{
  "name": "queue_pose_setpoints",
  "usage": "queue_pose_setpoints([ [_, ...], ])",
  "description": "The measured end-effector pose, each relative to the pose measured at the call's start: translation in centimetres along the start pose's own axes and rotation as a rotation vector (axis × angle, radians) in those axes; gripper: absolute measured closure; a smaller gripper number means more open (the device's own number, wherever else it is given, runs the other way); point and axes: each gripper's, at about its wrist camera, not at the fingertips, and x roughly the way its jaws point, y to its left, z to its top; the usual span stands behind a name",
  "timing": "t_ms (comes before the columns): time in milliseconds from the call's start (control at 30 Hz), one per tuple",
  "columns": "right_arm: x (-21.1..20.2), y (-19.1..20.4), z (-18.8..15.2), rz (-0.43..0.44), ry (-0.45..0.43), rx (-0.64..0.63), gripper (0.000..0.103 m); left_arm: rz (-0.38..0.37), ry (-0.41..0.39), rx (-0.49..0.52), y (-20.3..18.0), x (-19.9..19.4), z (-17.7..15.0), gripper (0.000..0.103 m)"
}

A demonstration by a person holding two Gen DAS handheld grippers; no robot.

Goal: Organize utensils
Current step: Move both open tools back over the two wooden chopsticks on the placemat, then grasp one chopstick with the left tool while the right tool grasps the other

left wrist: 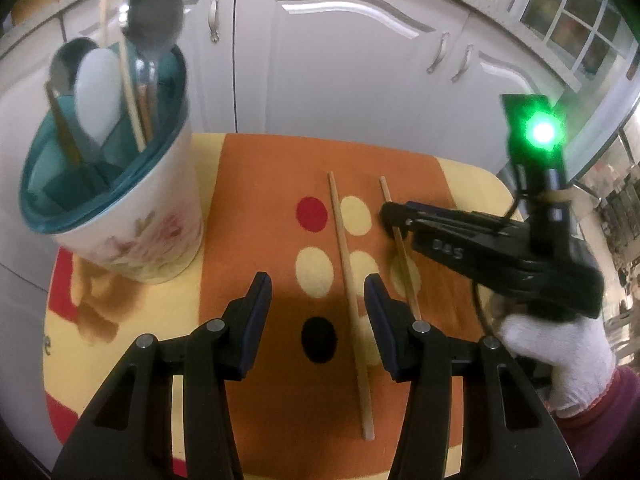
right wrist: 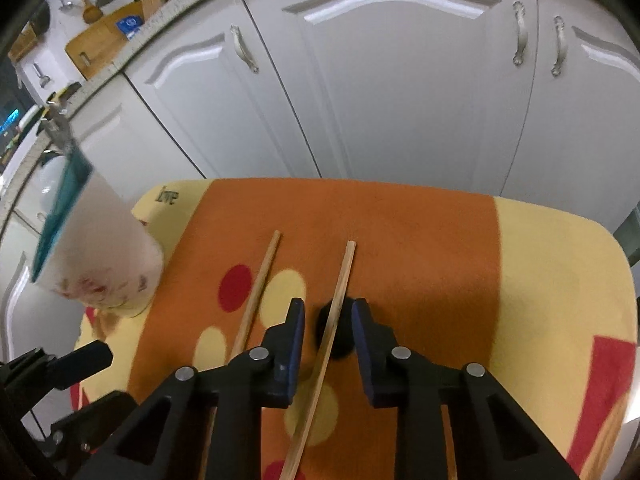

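Nearest the lens, the right gripper [right wrist: 326, 336] straddles a wooden chopstick [right wrist: 332, 320] that lies on the cloth-covered surface [right wrist: 560, 280]. Its jaws stand partly open, one blue pad on each side of the stick with a gap showing on both, so nothing is gripped yet. A second chopstick [right wrist: 256, 292] lies just beside it, toward the holder, almost parallel and not touching.

The left gripper [left wrist: 318, 292] hangs above the same cloth with its jaws wide and empty; that second stick passes under its right pad rather than between the two. A white-gloved hand [left wrist: 560, 356] carries the right tool.

The utensil holder [left wrist: 132, 216], a white cup with a teal rim, stands at the far left of the surface and already holds spoons [left wrist: 98, 92] and other chopsticks [left wrist: 130, 80].

The step in hand looks like picking up the loose stick on the right. Next, I judge, the jaws must close squarely on that thin shaft, lift it without rolling it, then tip it upright over the holder's mouth.
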Motion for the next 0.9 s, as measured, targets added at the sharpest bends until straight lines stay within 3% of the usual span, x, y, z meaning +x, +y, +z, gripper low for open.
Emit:
queue_pose_setpoints([
  [100,0.7,-0.5,0.3,-0.015,0.002,-0.008,0.095,-0.001,0.011,-0.003,-0.2,0.9,0.7,0.056],
  [533,-1.0,-4.7,-0.6,0.062,0.036,0.068,0.095,0.026,0.045,-0.047,-1.6,6.5,4.4,0.056],
  [833,-0.1,-4.2,0.5,0.061,0.047,0.042,0.093,0.064,0.118,-0.045,-1.7,9.7,5.7,0.056],
  [900,-0.1,-4.1,0.4,0.06,0.043,0.037,0.093,0.068,0.101,-0.032,-1.8,9.7,5.8,0.058],
])
